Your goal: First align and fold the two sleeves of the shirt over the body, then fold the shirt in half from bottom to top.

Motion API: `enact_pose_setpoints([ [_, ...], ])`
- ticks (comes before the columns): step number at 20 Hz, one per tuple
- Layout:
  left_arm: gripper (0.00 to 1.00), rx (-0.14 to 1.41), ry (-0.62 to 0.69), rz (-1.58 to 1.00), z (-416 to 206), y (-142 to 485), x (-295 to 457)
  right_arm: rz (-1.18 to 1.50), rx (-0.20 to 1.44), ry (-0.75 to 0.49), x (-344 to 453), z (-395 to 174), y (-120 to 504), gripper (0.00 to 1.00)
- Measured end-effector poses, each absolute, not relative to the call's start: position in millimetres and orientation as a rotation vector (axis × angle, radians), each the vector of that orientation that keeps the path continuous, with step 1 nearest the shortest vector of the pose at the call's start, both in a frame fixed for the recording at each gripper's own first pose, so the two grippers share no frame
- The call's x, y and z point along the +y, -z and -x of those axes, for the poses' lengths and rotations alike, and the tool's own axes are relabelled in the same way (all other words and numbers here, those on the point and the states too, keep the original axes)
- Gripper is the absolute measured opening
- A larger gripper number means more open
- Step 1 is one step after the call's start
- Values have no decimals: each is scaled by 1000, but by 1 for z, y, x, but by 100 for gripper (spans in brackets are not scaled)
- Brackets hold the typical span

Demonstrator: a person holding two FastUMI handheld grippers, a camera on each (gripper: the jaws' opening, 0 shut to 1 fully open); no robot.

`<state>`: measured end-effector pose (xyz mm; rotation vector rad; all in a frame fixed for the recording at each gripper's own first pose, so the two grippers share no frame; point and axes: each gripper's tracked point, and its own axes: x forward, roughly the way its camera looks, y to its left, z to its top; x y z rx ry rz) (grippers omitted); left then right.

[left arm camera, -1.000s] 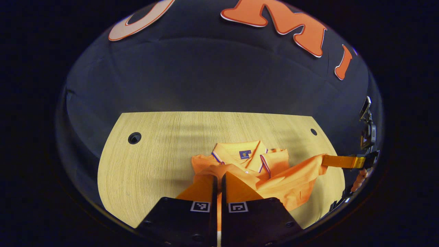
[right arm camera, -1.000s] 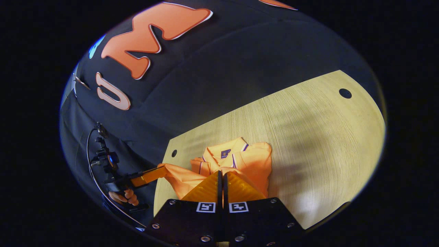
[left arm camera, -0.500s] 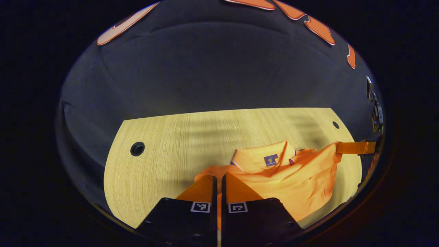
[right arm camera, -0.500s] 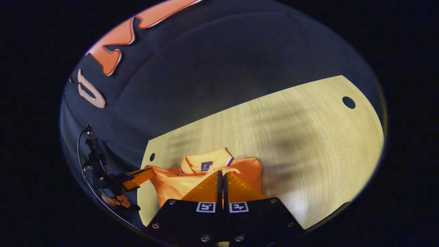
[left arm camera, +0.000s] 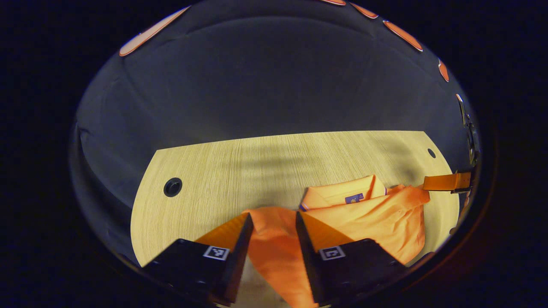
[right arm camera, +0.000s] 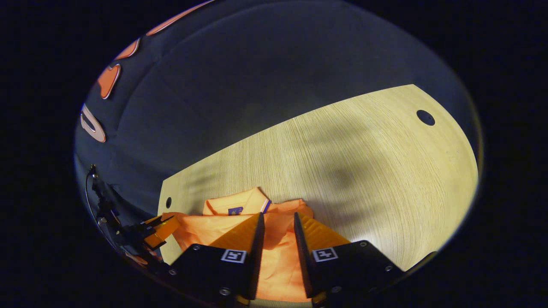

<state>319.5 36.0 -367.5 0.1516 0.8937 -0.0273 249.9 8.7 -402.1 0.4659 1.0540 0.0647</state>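
The orange polo shirt (left arm camera: 376,218) lies folded on the wooden table (left arm camera: 222,167), its collar (left arm camera: 342,196) showing at the far edge. My left gripper (left arm camera: 272,215) is open, with a fold of the orange cloth lying loose between its parted fingers. In the right gripper view, my right gripper (right arm camera: 277,214) is also open, just above the shirt (right arm camera: 214,229), the cloth slack between its fingers and the collar (right arm camera: 235,204) just beyond. The right gripper (left arm camera: 430,184) shows at the shirt's right corner in the left gripper view. The left gripper (right arm camera: 160,224) shows at the shirt's left corner.
Bare wood of the table (right arm camera: 364,149) stretches beyond and to the right of the shirt. Round cable holes sit near the corners: one (left arm camera: 172,187) at the left, one (left arm camera: 431,153) at the right. The black cloth wall rises behind the table's far edge.
Both grippers carried the shirt's lower edge towards the collar, then opened and let go of the cloth. The shirt now lies flatter.
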Motion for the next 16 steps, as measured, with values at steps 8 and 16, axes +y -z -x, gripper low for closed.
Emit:
enact_pose_setpoints([
  [8,94,798,-13,-81,-308,304,43,-330,922,-84,2,-243,358,98],
  [16,97,610,12,-58,-265,255,22,-174,748,-181,19,-182,285,99],
])
